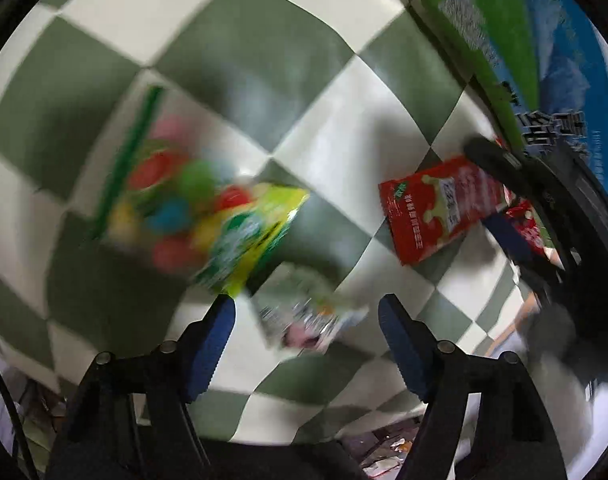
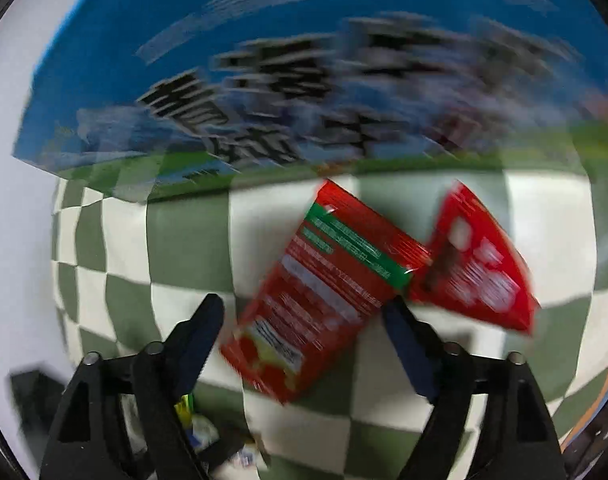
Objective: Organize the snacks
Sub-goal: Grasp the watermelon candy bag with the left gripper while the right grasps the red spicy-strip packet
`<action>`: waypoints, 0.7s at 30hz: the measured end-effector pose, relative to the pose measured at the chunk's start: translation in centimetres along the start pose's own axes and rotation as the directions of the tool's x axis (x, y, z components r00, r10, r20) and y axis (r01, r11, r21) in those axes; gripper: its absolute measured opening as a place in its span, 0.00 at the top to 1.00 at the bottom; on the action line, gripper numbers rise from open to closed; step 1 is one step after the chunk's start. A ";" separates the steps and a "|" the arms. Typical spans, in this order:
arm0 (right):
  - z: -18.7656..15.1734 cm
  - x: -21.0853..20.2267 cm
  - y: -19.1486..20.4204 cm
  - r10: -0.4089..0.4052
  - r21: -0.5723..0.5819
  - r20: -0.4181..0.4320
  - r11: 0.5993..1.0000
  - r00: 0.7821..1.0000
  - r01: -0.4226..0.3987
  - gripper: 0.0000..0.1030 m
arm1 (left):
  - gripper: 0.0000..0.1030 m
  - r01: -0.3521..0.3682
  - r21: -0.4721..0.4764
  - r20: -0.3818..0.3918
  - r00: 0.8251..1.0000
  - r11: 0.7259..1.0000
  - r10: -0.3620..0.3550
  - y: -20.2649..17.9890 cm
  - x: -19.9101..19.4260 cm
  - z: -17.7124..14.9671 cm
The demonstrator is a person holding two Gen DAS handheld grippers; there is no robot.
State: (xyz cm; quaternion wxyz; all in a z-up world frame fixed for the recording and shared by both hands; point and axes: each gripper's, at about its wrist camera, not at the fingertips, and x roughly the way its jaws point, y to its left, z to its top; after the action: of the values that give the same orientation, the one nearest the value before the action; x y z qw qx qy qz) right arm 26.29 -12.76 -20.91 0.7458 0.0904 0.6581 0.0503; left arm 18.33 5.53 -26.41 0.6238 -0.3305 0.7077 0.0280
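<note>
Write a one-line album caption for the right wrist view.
Open right gripper hovering over two red snack packets on a green-and-white checkered cloth, blue box behind.

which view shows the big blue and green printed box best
Right wrist view: the big blue and green printed box spans the whole upper frame, though blurred. Left wrist view catches only its end at the right edge.
</note>
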 end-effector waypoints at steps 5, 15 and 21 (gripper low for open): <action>-0.2 2.2 5.3 -0.150 -0.209 0.053 0.965 0.987 0.158 0.23 | 0.29 0.033 -0.127 0.046 0.999 0.991 -0.027 3.1 -2.4 -0.7; -5.4 1.8 5.4 -0.222 -0.464 0.075 0.855 0.972 0.231 0.36 | 0.29 0.161 -0.318 0.039 0.987 0.934 -0.156 5.1 -0.4 2.8; -7.1 0.5 2.6 -0.201 -0.416 0.010 0.890 0.979 0.187 0.37 | 0.30 -0.086 -0.019 0.105 0.991 0.996 0.088 -0.1 -0.3 5.2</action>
State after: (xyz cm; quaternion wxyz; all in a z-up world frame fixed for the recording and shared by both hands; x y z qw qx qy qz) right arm 19.47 -9.68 -21.74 0.7383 -0.1370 0.6503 0.1155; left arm 22.91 7.94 -27.30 0.6562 -0.3019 0.6871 0.0780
